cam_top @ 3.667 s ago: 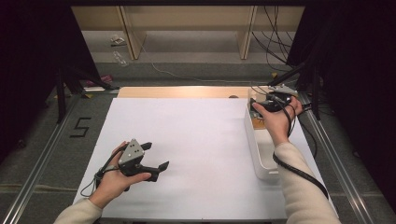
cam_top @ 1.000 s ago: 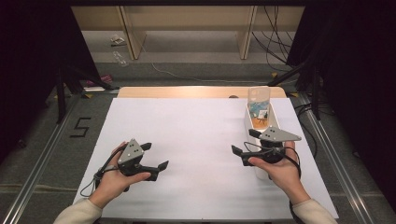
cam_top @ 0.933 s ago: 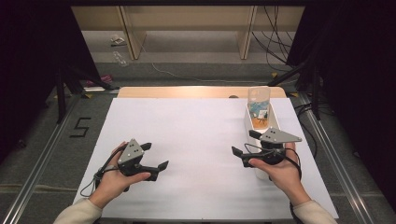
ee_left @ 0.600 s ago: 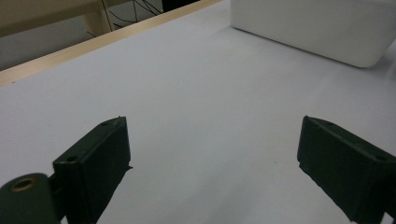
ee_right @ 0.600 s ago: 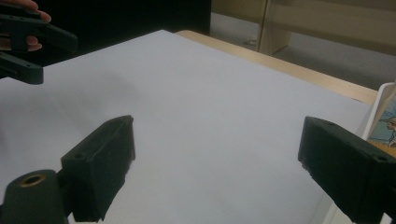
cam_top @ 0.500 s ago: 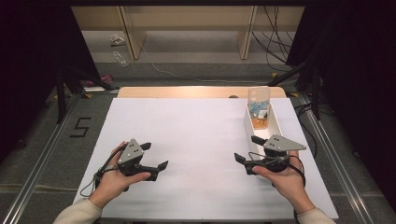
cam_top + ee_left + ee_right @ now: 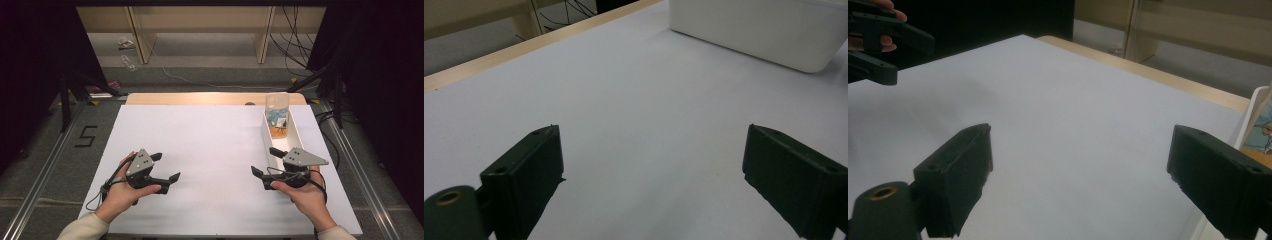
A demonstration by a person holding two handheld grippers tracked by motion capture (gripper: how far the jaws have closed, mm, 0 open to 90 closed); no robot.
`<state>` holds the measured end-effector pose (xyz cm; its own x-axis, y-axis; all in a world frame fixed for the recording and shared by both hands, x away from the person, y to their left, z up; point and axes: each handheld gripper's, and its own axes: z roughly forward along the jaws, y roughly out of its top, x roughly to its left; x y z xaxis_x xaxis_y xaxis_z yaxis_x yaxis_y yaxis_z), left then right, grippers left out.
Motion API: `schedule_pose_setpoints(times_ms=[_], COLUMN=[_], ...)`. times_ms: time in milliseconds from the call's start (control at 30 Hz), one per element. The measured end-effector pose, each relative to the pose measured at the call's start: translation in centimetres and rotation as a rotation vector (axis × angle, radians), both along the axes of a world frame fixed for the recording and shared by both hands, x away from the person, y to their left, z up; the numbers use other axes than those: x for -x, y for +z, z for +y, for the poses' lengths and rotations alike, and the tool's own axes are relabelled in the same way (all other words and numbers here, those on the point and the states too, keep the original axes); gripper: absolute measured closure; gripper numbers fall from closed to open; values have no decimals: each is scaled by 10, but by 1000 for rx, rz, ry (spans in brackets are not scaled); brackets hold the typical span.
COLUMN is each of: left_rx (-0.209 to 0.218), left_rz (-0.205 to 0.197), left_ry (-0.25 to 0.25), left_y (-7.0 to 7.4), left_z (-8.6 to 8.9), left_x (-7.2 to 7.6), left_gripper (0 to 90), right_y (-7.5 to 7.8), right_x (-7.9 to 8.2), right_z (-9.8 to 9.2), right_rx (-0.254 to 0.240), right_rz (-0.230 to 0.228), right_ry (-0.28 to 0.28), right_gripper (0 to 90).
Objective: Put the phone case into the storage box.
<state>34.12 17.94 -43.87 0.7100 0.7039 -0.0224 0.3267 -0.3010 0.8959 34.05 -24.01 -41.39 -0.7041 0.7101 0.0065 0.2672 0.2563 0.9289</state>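
Grippers: two, left gripper (image 7: 165, 167) at near left, right gripper (image 7: 265, 162) at near right, each with jaws spread wide.
Hands: two, left hand (image 7: 120, 192), right hand (image 7: 305, 197).
Trays: one, white tray (image 7: 295, 132) along right side.
Clear bags in tray: one, clear bag (image 7: 276, 115) upright at far end, contents perhaps several small items, too small to count.
Tables: one, white table (image 7: 210, 145).
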Motion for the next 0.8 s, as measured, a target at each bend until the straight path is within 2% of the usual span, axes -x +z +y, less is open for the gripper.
schedule_pose_setpoints(times_ms=[800], left_rx=[0], left_rz=[3], left_ry=[-3], left_y=[-1], left_z=[-1], left_x=[-1], left_gripper=[91], right_y=[-1], right_x=[3], right_z=[2], right_rx=[-19], right_rz=[-1], right_ry=[13], right_gripper=[121])
